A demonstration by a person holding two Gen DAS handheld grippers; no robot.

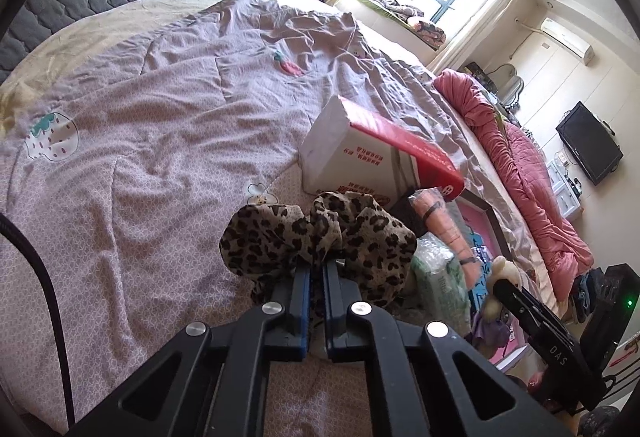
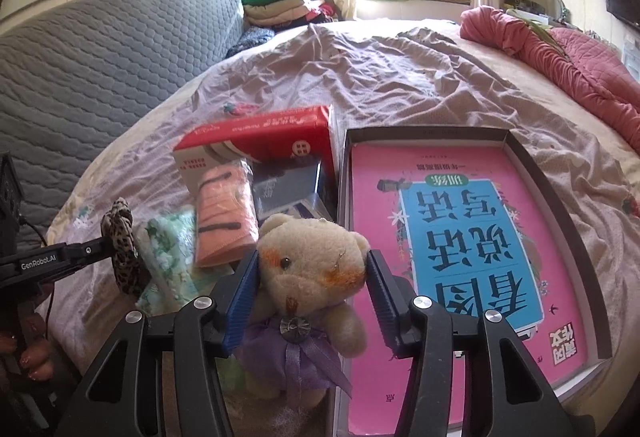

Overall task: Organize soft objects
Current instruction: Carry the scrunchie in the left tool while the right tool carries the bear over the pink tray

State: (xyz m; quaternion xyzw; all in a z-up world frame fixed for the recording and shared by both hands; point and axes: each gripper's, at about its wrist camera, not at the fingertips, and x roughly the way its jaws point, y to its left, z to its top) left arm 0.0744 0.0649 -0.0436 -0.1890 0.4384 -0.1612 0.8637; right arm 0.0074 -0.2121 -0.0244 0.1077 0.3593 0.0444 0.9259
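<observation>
Your left gripper (image 1: 317, 269) is clamped on the leopard scrunchie (image 1: 316, 237); your right gripper (image 2: 312, 269) pinches the teddy bear's (image 2: 310, 261) head, just beside the pink book (image 2: 460, 237).

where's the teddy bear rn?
Right wrist view, bottom centre: teddy bear head clamped in the right tool, between the orange pack and the pink book's tray.

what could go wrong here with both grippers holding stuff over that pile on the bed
1. The left gripper pinches only a fold of the leopard scrunchie, so the thin cloth might slip out when lifted.
2. The right gripper squeezes the teddy bear by its head; the body hangs free and could snag the orange pack or the tissue pack beside it.
</observation>
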